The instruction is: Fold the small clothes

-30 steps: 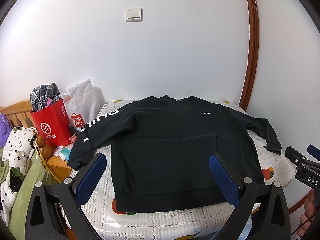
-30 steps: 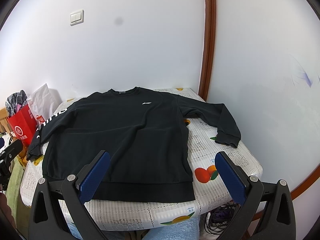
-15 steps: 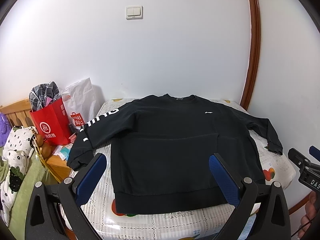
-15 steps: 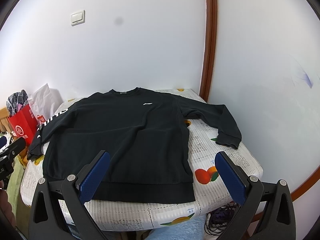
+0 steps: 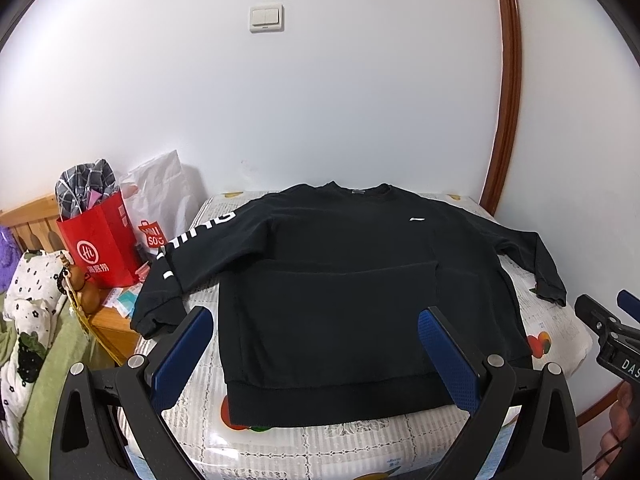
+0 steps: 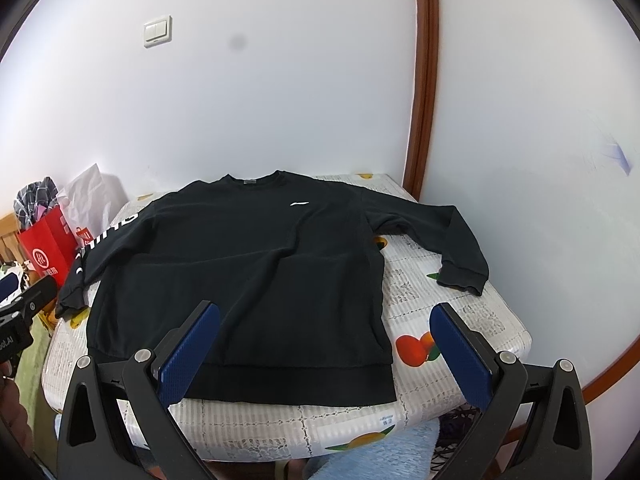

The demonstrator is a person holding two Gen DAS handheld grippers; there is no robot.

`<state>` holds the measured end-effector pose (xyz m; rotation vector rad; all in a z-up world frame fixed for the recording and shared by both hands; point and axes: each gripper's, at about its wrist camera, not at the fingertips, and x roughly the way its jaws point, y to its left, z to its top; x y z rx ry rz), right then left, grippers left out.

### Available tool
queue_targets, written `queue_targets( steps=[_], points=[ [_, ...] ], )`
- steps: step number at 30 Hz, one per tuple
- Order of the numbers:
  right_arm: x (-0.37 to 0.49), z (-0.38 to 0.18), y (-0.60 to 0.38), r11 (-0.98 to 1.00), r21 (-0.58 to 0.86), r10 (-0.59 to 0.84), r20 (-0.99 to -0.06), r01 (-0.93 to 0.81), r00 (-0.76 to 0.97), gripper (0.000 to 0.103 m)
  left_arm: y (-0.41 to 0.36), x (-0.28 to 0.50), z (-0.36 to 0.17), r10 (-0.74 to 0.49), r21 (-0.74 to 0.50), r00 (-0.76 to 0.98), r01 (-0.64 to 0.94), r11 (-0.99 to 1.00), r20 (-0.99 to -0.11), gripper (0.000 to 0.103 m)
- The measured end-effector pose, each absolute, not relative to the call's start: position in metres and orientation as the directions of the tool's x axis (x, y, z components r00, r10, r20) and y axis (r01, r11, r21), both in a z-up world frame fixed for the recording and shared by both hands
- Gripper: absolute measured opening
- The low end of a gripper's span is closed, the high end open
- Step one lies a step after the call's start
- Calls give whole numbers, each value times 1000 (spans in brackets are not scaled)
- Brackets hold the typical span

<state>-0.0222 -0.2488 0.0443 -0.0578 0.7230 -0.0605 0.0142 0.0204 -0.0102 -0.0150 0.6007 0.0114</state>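
Note:
A black long-sleeved sweatshirt (image 5: 340, 280) lies flat and face up on a table with a fruit-print cover (image 5: 352, 444), collar at the far side, both sleeves spread out. It also shows in the right wrist view (image 6: 248, 272). My left gripper (image 5: 316, 320) is open and empty, held above the near hem. My right gripper (image 6: 326, 316) is open and empty, above the hem's right part. The left sleeve cuff (image 5: 154, 316) hangs over the table's left edge. The right cuff (image 6: 464, 276) lies on the table.
A red paper bag (image 5: 100, 244) and a white bag (image 5: 160, 196) stand on a wooden stand left of the table. A bed with green and spotted cloth (image 5: 28, 328) is at far left. White walls and a brown door frame (image 5: 508, 100) close the back and right.
Both grippers have shifted very slightly; the sweatshirt has not moved and both stay open.

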Motion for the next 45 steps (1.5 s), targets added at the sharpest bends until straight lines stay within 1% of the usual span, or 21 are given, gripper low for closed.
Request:
queue_targets(
  steps=[7, 17, 26, 31, 39, 44, 45],
  points=[
    [-24, 49, -248, 996, -80, -84, -656, 42, 750, 103, 21, 5, -1, -4, -24, 837, -11, 1000, -547, 103],
    [-28, 51, -249, 994, -98, -95, -646, 42, 757, 103, 22, 7, 4, -31, -42, 837, 9, 999, -547, 103],
    [-5, 52, -245, 994, -100, -102, -648, 49, 754, 103, 40, 41, -1, -24, -50, 822, -5, 999, -569, 103],
    [24, 36, -240, 993, -106, -103, -677, 41, 728, 103, 65, 81, -28, -2, -70, 776, -54, 996, -631, 102],
    [88, -16, -234, 991, -126, -117, -748, 33, 654, 103, 114, 148, -91, 107, -12, 671, -171, 985, -733, 102],
    [117, -44, -223, 994, -109, -83, -775, -4, 627, 103, 159, 183, -131, 196, 30, 588, -280, 960, -785, 94],
    [123, -51, -220, 995, -100, -72, -779, -11, 623, 102, 168, 190, -140, 202, 31, 570, -295, 955, -796, 90]
  ],
)
